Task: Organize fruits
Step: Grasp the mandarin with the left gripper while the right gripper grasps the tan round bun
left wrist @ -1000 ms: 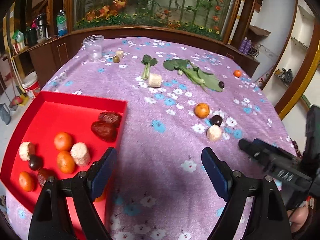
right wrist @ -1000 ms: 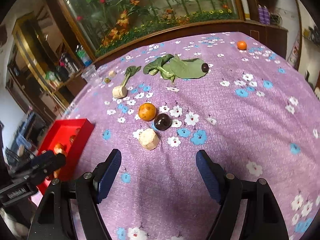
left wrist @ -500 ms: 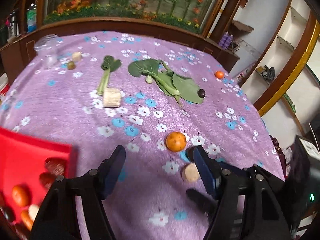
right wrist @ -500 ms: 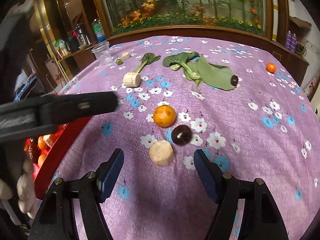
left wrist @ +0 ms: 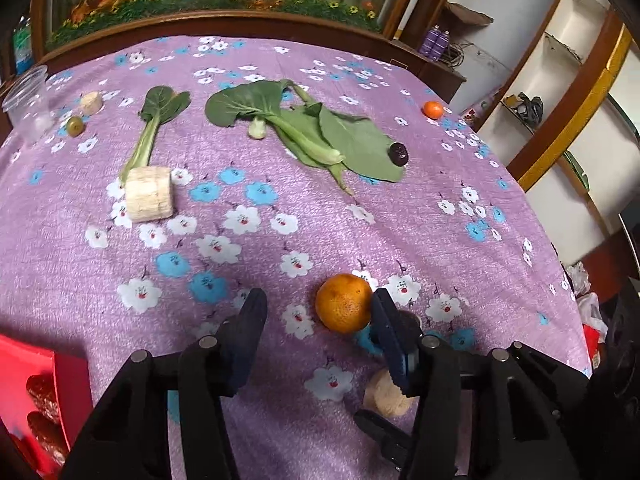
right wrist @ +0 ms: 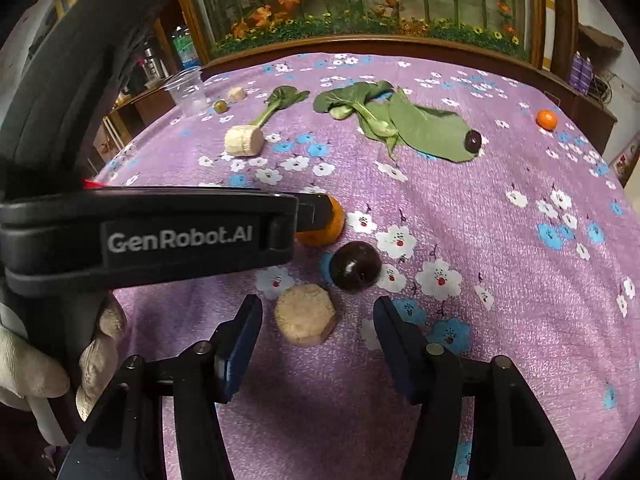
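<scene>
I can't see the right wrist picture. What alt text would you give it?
An open right gripper hovers over a purple flowered tablecloth, with a beige cut chunk between its fingertips and a dark plum just beyond. The left gripper reaches in from the left, hiding part of an orange.

We read one marking only: "GenRobot.AI", in pale grey letters on a dark plate on the side of the left gripper (right wrist: 316,210), just left of the orange (right wrist: 326,226). We can read no other text, number or sign.
</scene>
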